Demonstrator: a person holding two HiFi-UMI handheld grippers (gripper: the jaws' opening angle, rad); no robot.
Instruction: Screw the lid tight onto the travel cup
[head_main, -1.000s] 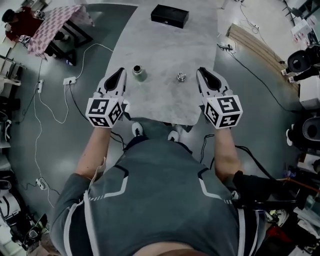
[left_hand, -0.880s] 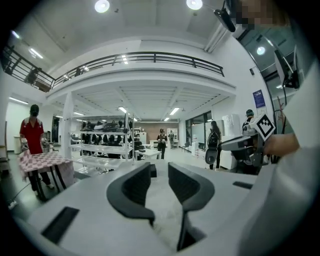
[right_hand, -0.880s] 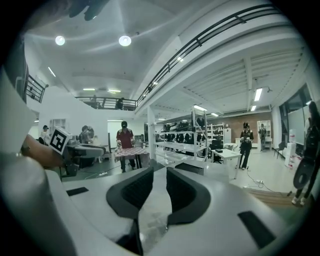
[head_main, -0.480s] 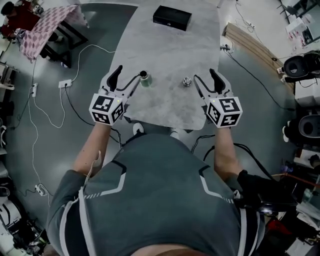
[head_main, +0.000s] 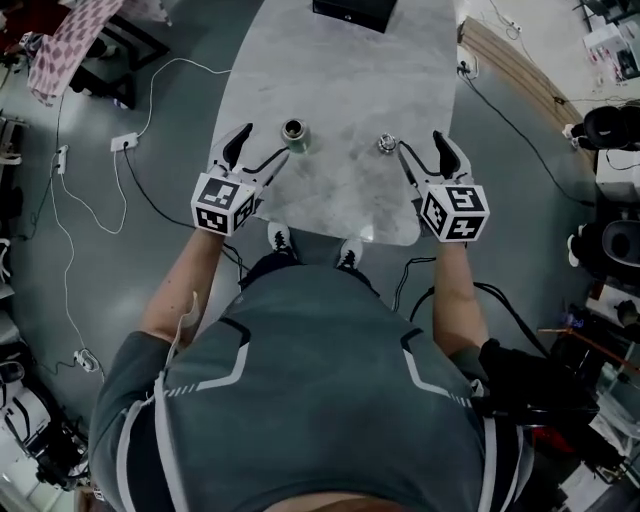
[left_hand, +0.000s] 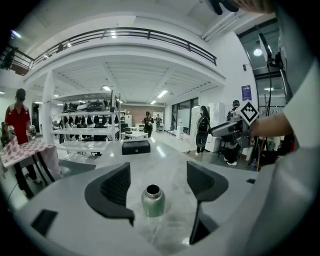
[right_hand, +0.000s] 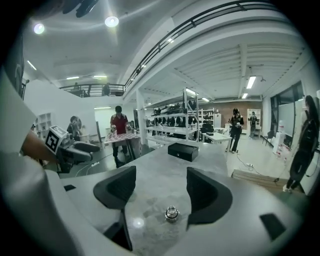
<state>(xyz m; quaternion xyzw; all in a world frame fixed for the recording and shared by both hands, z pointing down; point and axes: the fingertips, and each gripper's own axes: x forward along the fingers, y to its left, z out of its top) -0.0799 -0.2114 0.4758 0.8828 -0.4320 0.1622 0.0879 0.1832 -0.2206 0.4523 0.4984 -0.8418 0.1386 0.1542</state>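
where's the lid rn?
Head view: lid on the table, right of the cup, just ahead of the right gripper; its fingers have just been opening, nothing between them.

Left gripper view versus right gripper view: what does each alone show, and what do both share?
Left gripper view only: the lidless travel cup, upright ahead of the left claw, whose jaws have just been opening, not touching it. Right gripper view only: the lid on the table ahead of the right claw, jaws likewise just opening, not touching it. Both: the table and the black box at its far end.
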